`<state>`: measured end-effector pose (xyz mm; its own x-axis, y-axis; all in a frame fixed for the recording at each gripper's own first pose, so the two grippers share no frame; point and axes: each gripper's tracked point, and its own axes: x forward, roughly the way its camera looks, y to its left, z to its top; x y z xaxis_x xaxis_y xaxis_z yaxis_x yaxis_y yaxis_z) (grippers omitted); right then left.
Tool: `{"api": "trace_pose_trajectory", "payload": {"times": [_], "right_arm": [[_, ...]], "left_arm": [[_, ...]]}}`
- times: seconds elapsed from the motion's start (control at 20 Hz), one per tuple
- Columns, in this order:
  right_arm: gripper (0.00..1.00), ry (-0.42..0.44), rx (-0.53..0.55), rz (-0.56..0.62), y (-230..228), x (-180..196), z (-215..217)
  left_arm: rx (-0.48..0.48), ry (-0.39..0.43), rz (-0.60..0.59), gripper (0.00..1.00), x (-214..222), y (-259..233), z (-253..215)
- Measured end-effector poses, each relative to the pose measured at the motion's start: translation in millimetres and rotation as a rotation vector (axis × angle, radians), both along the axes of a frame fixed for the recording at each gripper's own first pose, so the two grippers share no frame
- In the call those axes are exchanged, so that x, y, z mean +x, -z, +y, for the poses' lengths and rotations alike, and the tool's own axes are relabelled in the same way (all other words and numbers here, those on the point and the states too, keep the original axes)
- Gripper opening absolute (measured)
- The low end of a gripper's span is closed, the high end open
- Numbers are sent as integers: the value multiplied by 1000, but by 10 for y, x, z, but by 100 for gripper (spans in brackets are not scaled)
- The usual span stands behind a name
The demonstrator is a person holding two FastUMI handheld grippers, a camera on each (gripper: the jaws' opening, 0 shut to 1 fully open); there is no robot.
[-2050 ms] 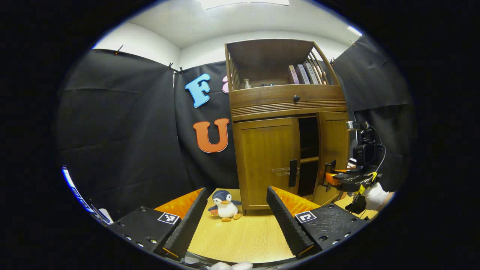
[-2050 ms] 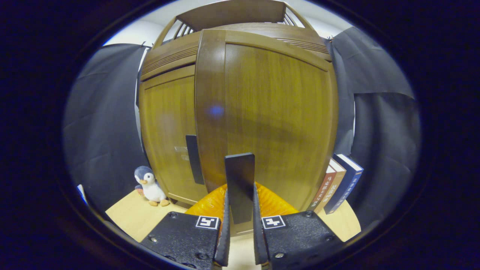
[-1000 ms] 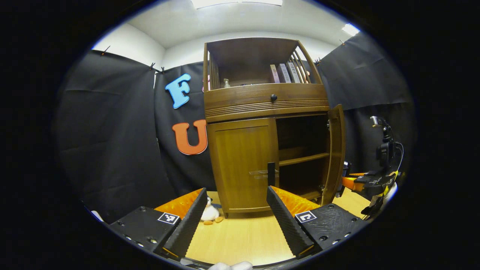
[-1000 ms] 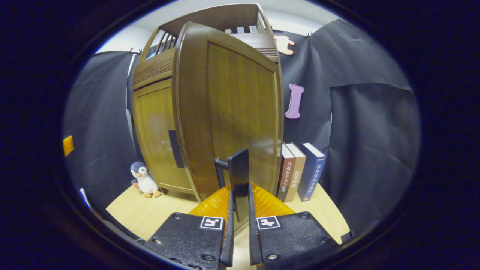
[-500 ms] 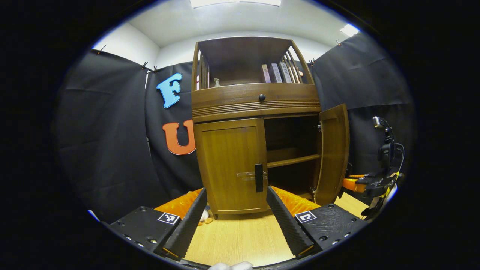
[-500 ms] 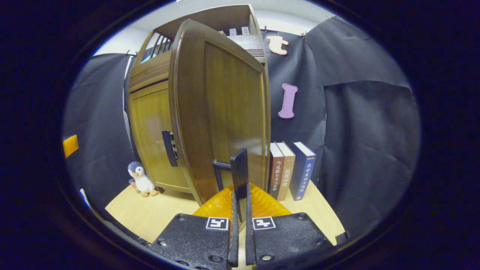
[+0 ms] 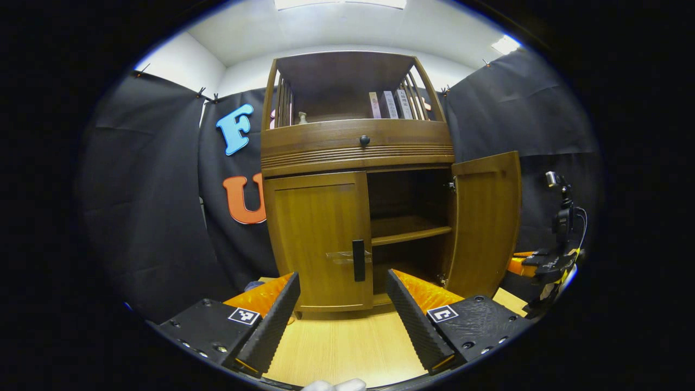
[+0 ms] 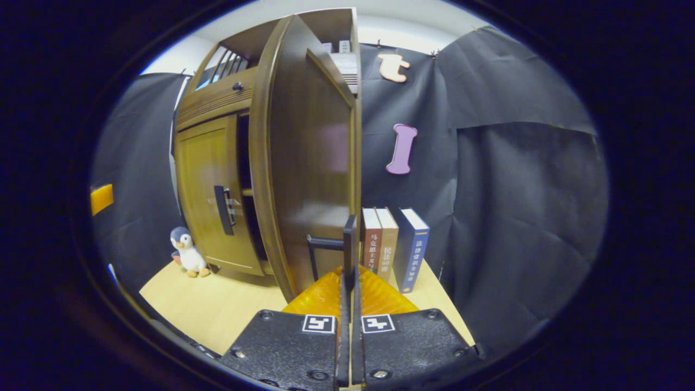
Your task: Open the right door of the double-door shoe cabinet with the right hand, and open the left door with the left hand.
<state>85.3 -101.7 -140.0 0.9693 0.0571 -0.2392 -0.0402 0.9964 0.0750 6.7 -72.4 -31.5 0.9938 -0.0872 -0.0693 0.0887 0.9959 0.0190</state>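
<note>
**Right door swung wide, left door next**

Swung further round since a moment ago: right door (image 7: 485,222), near edge-on before, now standing well open beside the shoe cabinet (image 7: 358,146) in the left gripper view; bare inner shelf (image 7: 411,234) exposed; left door (image 7: 317,239) shut, its dark handle (image 7: 359,260) now centred above the left gripper (image 7: 343,304); jaws spread wide, holding nothing, short of the cabinet; right gripper (image 7: 529,263) seen farther off past the open door's edge.

Seen from the right gripper view: right door (image 8: 304,163) turned nearly edge-on, more so than half a second back; right gripper (image 8: 348,271) pinching the right door handle (image 8: 350,244), jaws pressed close on the thin plate; standing books (image 8: 393,247) just behind the door; penguin toy (image 8: 185,252) on the table (image 8: 217,309) by the closed door.

Judged from this: first half as good as done; remaining work is closing in on the left handle, gripping, and pulling outward; swing path looks passing near the penguin, so worth watching.
</note>
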Motion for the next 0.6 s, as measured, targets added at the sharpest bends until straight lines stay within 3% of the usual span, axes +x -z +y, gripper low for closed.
{"api": "trace_pose_trajectory", "payload": {"times": [0.45, 0.55, 0.6], "right_arm": [[4, -99, 27, 6, -19, 143, -445], [4, -126, 42, 14, -20, 164, -558], [4, -144, 43, 16, -20, 177, -604]], "left_arm": [[-4, -37, 12, 96, 102, -19, -218], [2, -62, 13, 100, 136, -32, -259], [5, -77, 15, 96, 149, -40, -288]]}}
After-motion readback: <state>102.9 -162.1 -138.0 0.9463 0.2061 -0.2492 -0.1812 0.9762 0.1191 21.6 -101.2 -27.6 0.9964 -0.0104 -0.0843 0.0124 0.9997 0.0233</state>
